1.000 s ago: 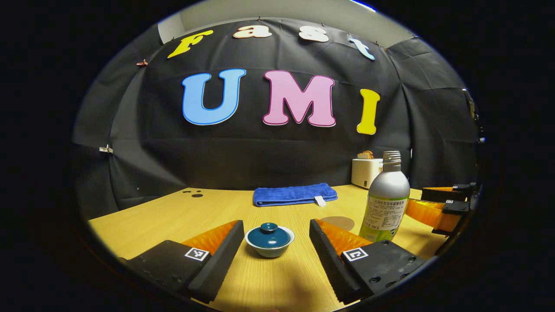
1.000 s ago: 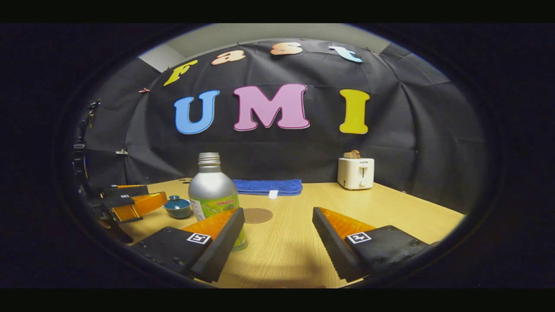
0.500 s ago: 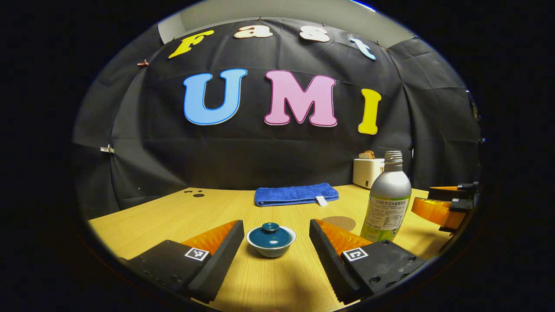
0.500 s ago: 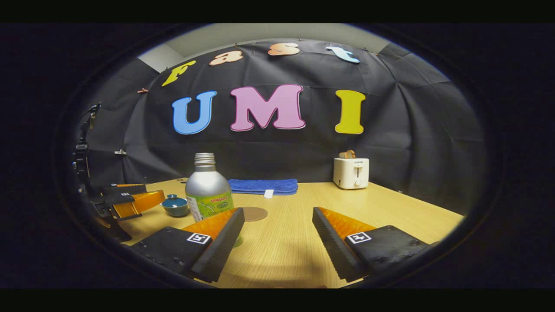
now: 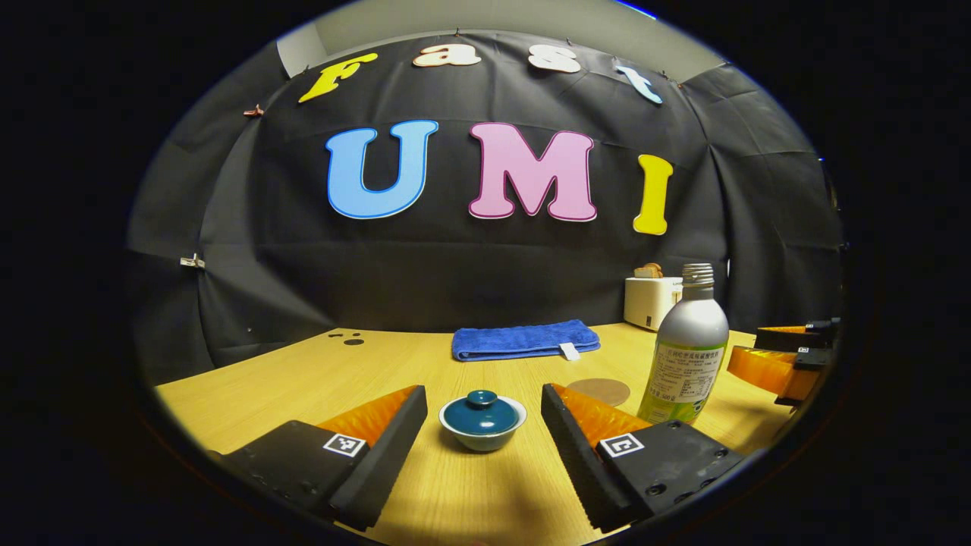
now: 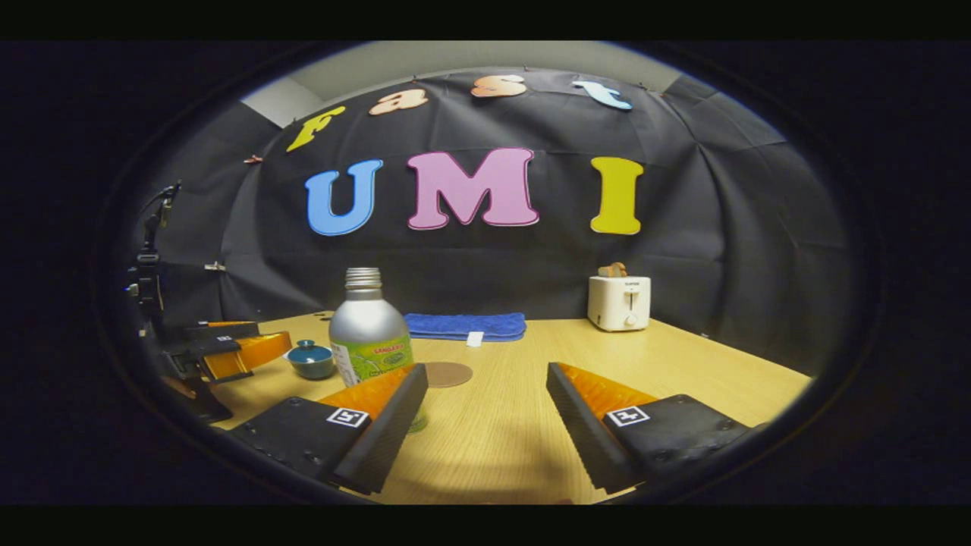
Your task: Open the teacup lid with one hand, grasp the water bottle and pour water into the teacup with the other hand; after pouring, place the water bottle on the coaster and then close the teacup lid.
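straight ahead of your left gripper (image 5: 484,413), fingers spread wide, the lidded teacup (image 5: 482,418) sits on the table (image 5: 303,379) centred between them but beyond their tips, while your right gripper (image 6: 485,394), also spread, has the upright bottle (image 6: 370,341) off its left finger.

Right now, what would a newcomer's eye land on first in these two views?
Probably the silver bottle, standing upright and uncapped on the wooden table, just left of the open right gripper. Next, the small teacup with its lid on, framed between the open left gripper's jaws. Farther back lie a round coaster, a folded blue towel and a white toaster.
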